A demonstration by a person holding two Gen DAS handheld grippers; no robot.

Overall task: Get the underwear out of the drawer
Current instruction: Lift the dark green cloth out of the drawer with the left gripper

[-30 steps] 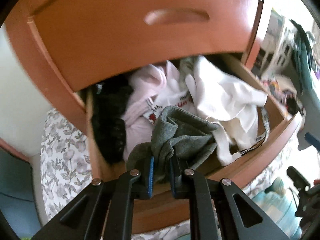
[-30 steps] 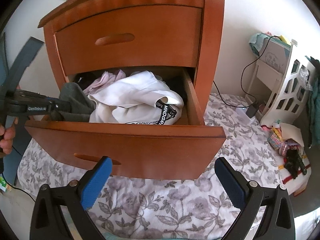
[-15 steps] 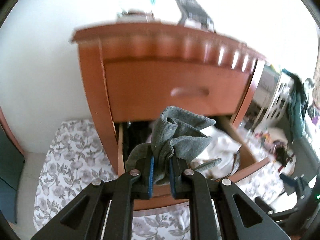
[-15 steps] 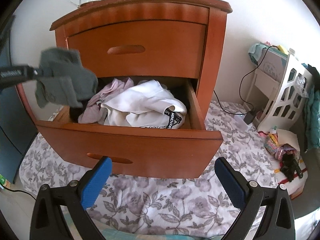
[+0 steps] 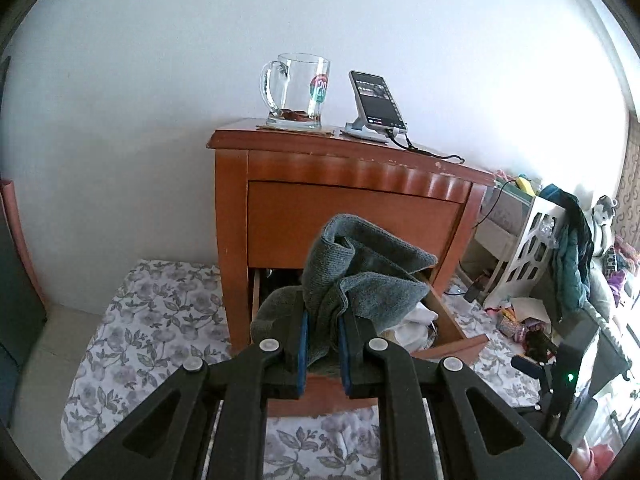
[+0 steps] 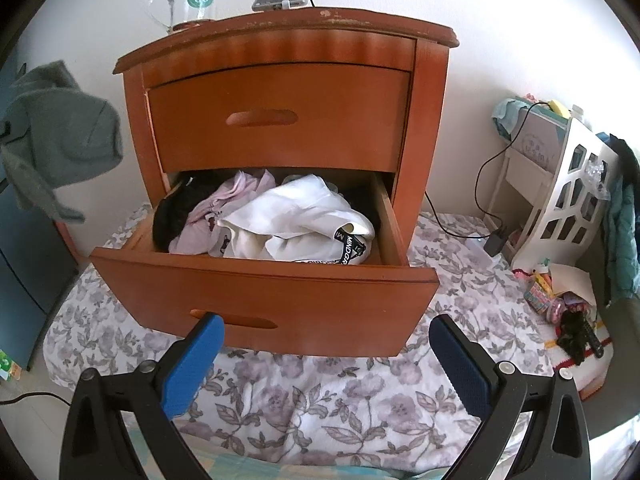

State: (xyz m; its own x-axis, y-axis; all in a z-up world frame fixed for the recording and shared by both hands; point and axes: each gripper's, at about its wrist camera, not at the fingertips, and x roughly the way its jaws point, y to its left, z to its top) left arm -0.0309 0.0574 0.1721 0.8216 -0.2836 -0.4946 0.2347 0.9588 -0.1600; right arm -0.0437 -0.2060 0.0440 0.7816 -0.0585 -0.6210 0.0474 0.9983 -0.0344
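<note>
Grey underwear point(image 5: 360, 276): one knitted garment, bunched and folded over itself, pinched at its lower fold between the blue pads of the left gripper point(image 5: 323, 344), whose jaws stand nearly closed on the cloth; held in the air, clear of the drawer point(image 6: 264, 288) and off to its left, as the right wrist view shows point(image 6: 56, 136). The loose ends hang free, so the grip looks to be on a thick fold only, probably to lift the piece whole without dragging its neighbours. Drawer: lower of two in a reddish wooden nightstand point(image 6: 288, 52), pulled well out, presumably left so for further picking. Contents remaining: a white garment with a black lettered band point(image 6: 304, 220) heaped at the middle, a pale pink garment point(image 6: 224, 208) to its left, a black garment point(image 6: 180, 208) at the left wall. Right gripper point(image 6: 326, 356): jaws spread wide, nothing between them, held low before the drawer front, by its look waiting. Nightstand top: a glass mug point(image 5: 296, 92) and a phone on a stand point(image 5: 376, 100) with its cable. Floor covering: a floral cloth point(image 6: 304, 408) under and around the nightstand. Further right: a white cut-out rack point(image 6: 568, 200) amid clutter.
</note>
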